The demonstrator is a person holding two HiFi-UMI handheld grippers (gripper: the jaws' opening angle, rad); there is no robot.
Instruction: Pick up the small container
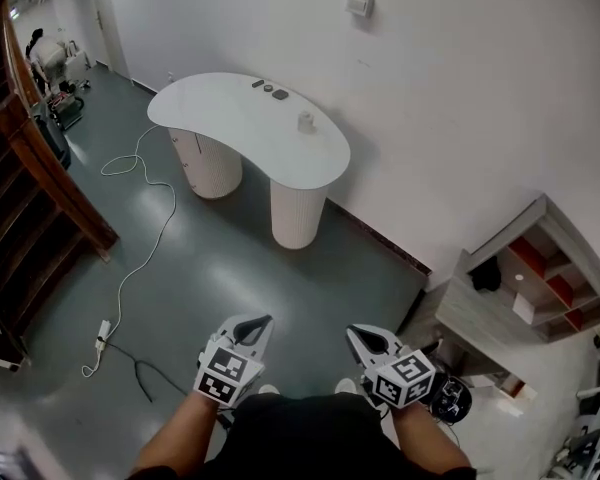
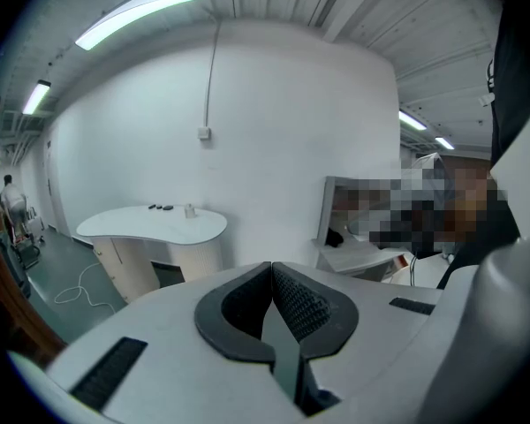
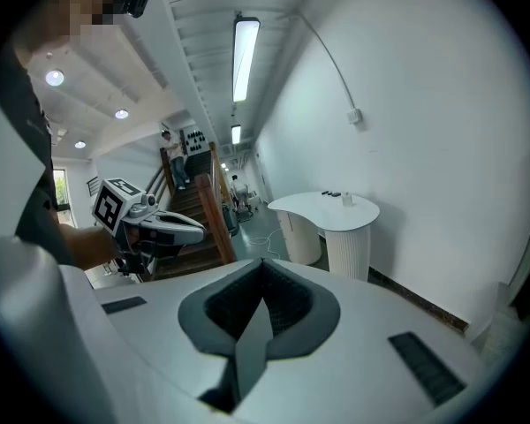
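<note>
A small pale container (image 1: 306,121) stands on a white kidney-shaped table (image 1: 230,118) far ahead, near the wall; it also shows as a tiny shape in the left gripper view (image 2: 190,210) and the right gripper view (image 3: 350,200). My left gripper (image 1: 257,325) and right gripper (image 1: 357,336) are held close to my body, well short of the table. Both are shut with nothing between their jaws (image 2: 271,272) (image 3: 263,268).
Several small dark items (image 1: 270,89) lie on the table's far end. A white cable (image 1: 145,228) trails over the grey floor. A wooden staircase (image 1: 30,198) rises at the left, and an open shelf unit (image 1: 525,283) stands at the right. A person (image 3: 170,153) is far off.
</note>
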